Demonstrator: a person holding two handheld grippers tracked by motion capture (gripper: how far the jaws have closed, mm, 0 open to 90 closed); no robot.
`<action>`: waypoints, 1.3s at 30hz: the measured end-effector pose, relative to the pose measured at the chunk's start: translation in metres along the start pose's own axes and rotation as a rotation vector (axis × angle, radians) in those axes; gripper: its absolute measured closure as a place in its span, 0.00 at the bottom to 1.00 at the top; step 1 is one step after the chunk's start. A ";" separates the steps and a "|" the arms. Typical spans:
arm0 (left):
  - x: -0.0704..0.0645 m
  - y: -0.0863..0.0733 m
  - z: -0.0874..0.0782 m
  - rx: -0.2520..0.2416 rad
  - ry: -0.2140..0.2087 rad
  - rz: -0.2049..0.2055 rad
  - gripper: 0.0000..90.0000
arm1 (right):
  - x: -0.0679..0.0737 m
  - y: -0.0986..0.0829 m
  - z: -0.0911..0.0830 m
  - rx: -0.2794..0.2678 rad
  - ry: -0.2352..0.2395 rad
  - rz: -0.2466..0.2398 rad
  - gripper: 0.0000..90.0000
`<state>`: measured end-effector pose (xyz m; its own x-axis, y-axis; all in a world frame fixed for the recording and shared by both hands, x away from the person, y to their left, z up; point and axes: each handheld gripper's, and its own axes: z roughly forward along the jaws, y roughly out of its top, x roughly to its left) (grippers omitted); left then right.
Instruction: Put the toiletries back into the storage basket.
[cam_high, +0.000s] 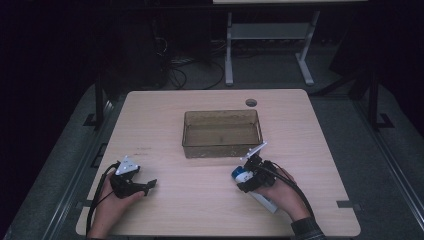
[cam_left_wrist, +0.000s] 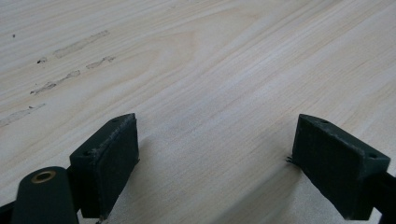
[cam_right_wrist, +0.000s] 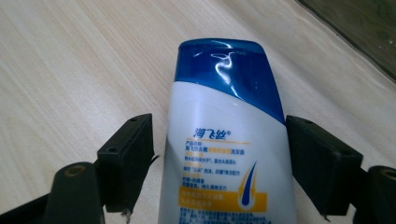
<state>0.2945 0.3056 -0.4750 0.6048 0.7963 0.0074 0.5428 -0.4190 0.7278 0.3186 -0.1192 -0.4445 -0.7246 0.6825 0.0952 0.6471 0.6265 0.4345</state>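
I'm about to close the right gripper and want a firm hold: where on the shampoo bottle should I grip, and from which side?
Grip the white body just below the blue cap, where the shampoo bottle lies flat on the table. The right gripper already straddles its narrow sides, jaws open with a small gap on the left. Come along its length and squeeze across the width.

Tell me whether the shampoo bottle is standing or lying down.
Lying down. The shampoo bottle lies flat on the table, label up, blue cap pointing away, between the right gripper jaws.
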 end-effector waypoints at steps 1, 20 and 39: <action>0.000 0.000 0.000 -0.001 0.000 -0.001 0.15 | 0.001 0.000 0.001 0.008 -0.004 0.003 0.28; 0.000 0.000 0.000 -0.001 0.000 -0.001 0.15 | 0.002 -0.002 0.003 0.017 -0.031 -0.020 0.37; 0.000 0.000 0.000 0.000 0.000 0.000 0.15 | -0.009 -0.012 -0.029 -0.170 -0.006 0.026 0.37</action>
<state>0.2945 0.3056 -0.4750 0.6047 0.7964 0.0071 0.5429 -0.4188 0.7279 0.3104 -0.1438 -0.4248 -0.7065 0.7002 0.1027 0.6155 0.5363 0.5775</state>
